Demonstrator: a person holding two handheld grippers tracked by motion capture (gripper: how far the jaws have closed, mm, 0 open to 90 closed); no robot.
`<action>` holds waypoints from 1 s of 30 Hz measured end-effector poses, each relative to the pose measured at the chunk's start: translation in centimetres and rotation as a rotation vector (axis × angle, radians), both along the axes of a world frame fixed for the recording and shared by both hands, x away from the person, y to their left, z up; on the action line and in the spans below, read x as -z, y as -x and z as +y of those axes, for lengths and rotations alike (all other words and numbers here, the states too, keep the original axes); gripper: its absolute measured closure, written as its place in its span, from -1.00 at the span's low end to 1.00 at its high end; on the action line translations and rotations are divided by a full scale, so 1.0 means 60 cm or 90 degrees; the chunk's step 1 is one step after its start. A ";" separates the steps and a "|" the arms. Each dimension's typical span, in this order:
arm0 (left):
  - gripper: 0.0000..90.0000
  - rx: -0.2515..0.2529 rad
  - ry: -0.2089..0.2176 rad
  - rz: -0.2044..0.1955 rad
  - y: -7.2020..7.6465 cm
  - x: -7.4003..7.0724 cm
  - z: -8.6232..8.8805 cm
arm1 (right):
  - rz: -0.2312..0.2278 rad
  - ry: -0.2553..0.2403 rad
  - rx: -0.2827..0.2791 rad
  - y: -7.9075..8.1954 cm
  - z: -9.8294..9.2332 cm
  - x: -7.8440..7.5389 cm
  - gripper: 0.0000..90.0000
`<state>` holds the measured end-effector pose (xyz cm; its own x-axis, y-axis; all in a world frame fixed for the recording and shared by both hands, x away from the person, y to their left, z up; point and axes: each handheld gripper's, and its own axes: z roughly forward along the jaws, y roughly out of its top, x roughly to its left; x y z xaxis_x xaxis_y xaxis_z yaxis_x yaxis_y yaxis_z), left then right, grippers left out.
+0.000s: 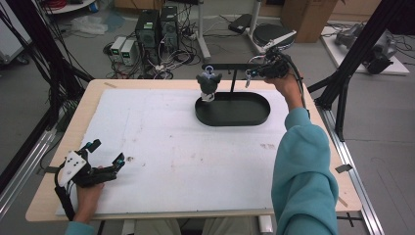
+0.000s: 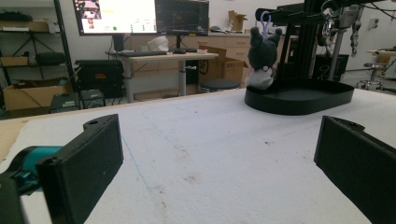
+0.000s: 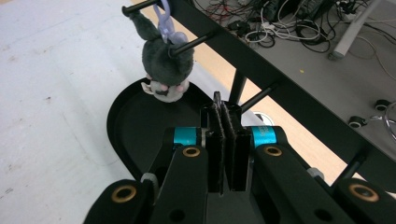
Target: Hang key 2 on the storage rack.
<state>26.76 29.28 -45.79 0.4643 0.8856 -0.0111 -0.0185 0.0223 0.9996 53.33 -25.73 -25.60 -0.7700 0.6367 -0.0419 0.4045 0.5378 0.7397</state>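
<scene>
High view: right gripper [image 1: 250,74], jaws closed and empty, is beside the rack [image 1: 230,66] above the tray [image 1: 233,119]. Plush [image 1: 209,83] hangs from the rack peg. Left gripper [image 1: 105,152] rests open on the counter [image 1: 171,156].

I see the tray [image 1: 233,119] in the upper middle of the high view, with the plush toy [image 1: 209,84] at its left end. My right gripper [image 1: 254,73] sits just right of it by the rack [image 1: 235,66], and my left gripper [image 1: 105,152] is at lower left on the foam mat [image 1: 166,156].
</scene>
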 end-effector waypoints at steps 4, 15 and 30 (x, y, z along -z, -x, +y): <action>-0.96 0.001 0.000 0.001 0.000 0.000 0.000 | 0.002 0.004 0.003 -0.003 0.000 0.003 0.97; -0.96 0.000 -0.002 0.002 0.000 0.000 0.001 | 0.000 0.014 0.013 -0.009 0.002 0.009 0.97; -0.96 0.000 -0.002 0.004 0.000 0.000 0.001 | -0.003 0.024 0.023 -0.016 0.002 0.015 0.97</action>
